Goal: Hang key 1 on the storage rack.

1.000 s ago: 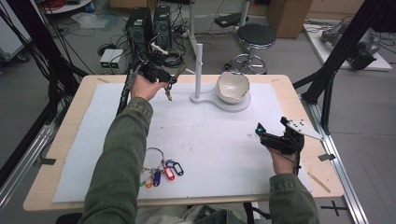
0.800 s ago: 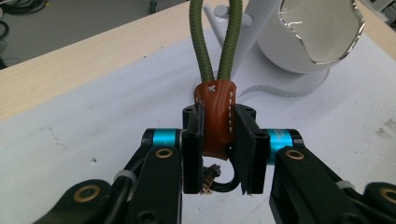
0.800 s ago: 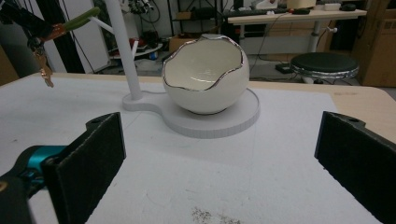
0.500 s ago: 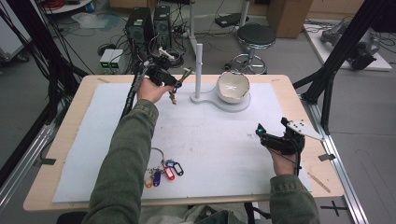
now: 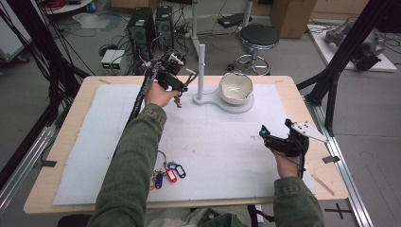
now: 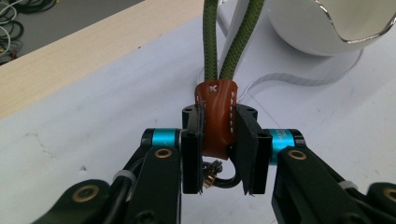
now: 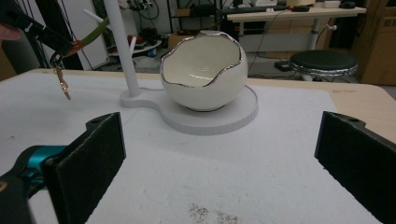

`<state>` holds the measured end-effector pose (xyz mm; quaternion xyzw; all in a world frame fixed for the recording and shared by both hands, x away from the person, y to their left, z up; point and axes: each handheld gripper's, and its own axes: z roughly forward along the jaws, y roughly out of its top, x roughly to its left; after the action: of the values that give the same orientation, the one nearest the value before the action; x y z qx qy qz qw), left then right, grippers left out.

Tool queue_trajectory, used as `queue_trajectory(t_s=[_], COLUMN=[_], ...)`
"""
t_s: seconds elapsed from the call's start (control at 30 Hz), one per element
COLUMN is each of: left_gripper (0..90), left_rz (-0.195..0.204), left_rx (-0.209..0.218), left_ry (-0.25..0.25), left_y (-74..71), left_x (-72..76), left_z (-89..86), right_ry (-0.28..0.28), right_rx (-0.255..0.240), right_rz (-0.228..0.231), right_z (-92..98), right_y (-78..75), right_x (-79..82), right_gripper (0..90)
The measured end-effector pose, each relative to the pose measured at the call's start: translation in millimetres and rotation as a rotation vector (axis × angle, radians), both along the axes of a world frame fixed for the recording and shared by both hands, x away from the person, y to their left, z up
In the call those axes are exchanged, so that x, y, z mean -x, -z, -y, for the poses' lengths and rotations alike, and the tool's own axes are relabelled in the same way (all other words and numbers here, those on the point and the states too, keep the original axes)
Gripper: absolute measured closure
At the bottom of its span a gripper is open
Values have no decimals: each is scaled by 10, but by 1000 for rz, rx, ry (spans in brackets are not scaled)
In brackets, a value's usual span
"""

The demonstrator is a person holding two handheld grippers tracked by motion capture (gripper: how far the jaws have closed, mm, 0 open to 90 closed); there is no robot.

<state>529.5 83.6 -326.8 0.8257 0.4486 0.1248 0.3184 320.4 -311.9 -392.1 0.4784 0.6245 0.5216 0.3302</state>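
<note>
Clamping the brown leather tab of the green cord keychain (image 6: 215,116), the left claw (image 5: 182,85) has moved closer to the white peg stand (image 5: 201,71) near the table's far edge; hanging looks imminent. Right claw (image 5: 274,137) rests wide open, empty, near the right edge.

Grey floor with tangled cables, black stool (image 5: 258,37), computer towers (image 5: 151,24), cardboard boxes, black frame struts.

- No word, brand or number can be read anywhere
- The brown leather tab (image 6: 216,116) bears a small white stitched cross, a mark only
- The key tags (image 5: 169,172) are too small to read
</note>
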Motion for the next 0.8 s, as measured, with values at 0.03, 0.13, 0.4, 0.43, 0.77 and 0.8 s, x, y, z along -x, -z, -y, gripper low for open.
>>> queue_trajectory(t_s=[0.03,0.13,0.4,0.43,0.77,0.8], left_gripper=[709,620,316,267,27,16], left_rz=[2,1,15,17,50,53], left_rx=[-14,-25,4,6,46,47], left_ry=[-6,28,47,37,-10,-10], left_y=[2,-3,-11,-14,-135,-141], left_x=[7,27,110,114,295,319], left_z=[2,-12,-64,-76,-219,-238], right_ry=[0,-3,-7,-7,-5,-5], right_rx=[1,-1,0,-1,-3,-3], right_rz=[0,-5,-5,-4,-3,-4], right_z=[1,-1,-9,-9,-7,-9], right_y=[0,1,0,1,0,-1], right_x=[0,0,5,5,6,8], right_gripper=[8,8,8,8,8,8])
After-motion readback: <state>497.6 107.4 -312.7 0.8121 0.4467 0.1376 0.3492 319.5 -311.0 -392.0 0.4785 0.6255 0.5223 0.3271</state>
